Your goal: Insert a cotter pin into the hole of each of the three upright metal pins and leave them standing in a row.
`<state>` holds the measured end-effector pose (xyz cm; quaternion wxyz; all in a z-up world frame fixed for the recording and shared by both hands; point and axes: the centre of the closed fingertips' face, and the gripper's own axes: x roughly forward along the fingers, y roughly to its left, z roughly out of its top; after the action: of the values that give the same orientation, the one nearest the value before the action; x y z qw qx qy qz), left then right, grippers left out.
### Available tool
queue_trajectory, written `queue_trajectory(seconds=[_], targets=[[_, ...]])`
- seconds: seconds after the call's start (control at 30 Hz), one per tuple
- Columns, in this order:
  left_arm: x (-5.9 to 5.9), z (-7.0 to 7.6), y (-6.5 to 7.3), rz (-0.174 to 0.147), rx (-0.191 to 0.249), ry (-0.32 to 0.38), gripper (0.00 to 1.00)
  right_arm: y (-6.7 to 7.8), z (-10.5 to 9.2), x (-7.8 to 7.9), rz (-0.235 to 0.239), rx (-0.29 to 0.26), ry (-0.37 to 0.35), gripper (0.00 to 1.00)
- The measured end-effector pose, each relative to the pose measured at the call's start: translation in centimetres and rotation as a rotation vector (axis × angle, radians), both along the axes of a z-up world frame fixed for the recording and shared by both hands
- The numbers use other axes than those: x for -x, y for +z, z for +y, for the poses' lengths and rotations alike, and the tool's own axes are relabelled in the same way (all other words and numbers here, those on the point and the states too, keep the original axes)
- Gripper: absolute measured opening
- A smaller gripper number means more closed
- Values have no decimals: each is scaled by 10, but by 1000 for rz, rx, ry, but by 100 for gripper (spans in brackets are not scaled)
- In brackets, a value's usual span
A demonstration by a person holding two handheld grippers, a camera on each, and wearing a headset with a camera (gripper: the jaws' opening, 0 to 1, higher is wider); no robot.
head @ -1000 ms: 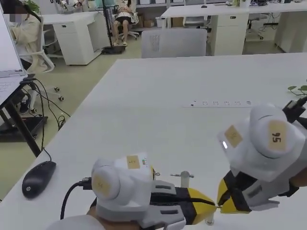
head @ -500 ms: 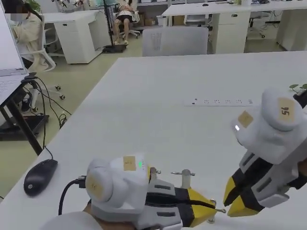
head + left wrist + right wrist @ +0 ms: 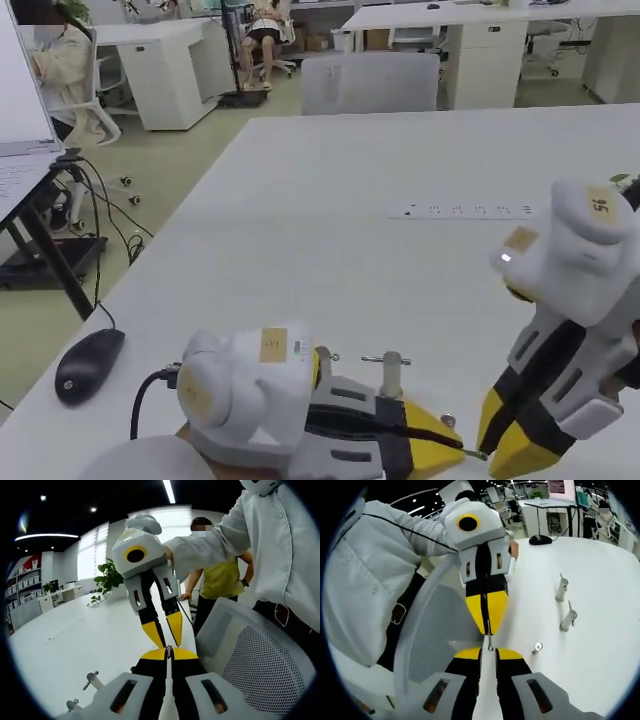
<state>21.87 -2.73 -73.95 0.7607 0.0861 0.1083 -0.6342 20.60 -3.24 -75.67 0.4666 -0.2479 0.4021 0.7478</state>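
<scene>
My left gripper [image 3: 452,448] lies low at the table's near edge, jaws pointing right. My right gripper [image 3: 503,452] comes down from the right and meets it tip to tip. Both are shut on a thin cotter pin [image 3: 474,455], which bridges the two pairs of tips [image 3: 169,649] [image 3: 489,644]. Just behind the left gripper stands an upright metal pin [image 3: 391,372] with a cotter pin through its top. A second such pin [image 3: 322,355] is half hidden by the gripper body. A short third pin [image 3: 448,421] [image 3: 536,647] stands beside the tips, its top bare.
A black mouse [image 3: 88,365] with its cable lies at the near left. A white power strip [image 3: 470,211] lies mid-table on the right. A grey chair back [image 3: 370,82] stands at the table's far edge, and a mesh chair [image 3: 250,650] is close behind the grippers.
The right gripper has swung more upright and dropped lower at the right, its tips staying at the cotter pin. The left gripper has barely moved. The head camera has shifted a little.
</scene>
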Motion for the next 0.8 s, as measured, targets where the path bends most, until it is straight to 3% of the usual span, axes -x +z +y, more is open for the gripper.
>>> queue_trajectory(seconds=[0.37, 0.53, 0.67, 0.8], targets=[[8, -5, 8, -42, 6, -49, 0, 5, -1, 11, 126, -3, 27, 10], [11, -7, 7, -43, -1, -65, 0, 8, 0, 15, 168, -7, 25, 6], [10, -7, 5, -37, -9, -65, 0, 7, -1, 14, 145, -11, 36, 6], [5, -5, -1, -15, -18, -42, 0, 5, 1, 9, 60, -22, 55, 5]])
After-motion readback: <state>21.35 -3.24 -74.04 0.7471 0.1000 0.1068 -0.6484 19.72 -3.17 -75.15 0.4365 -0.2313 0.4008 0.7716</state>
